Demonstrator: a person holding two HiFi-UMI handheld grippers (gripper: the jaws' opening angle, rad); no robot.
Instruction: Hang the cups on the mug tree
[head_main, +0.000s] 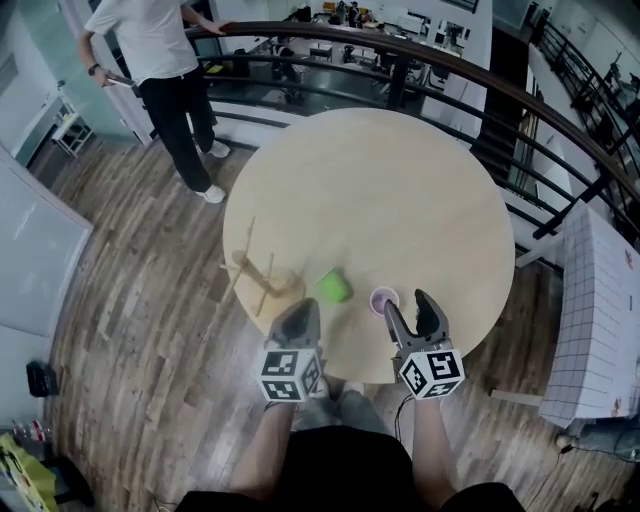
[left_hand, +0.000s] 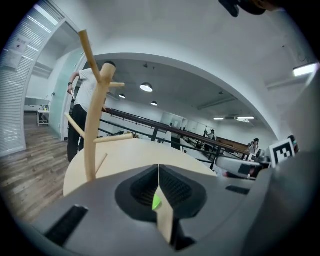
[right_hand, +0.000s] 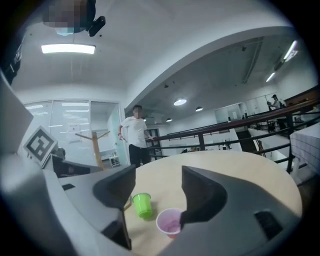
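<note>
On the round wooden table a wooden mug tree stands near the front left edge, with bare pegs. A green cup sits upside down to its right. A pink cup stands upright by the front edge. My right gripper is open just behind the pink cup; in the right gripper view the pink cup sits low between the spread jaws of that gripper, untouched, with the green cup to its left. My left gripper is shut and empty, with the mug tree ahead of it to the left.
A person in a white shirt and dark trousers stands on the wooden floor beyond the table's far left. A curved dark railing runs behind the table. A white gridded cover lies at the right.
</note>
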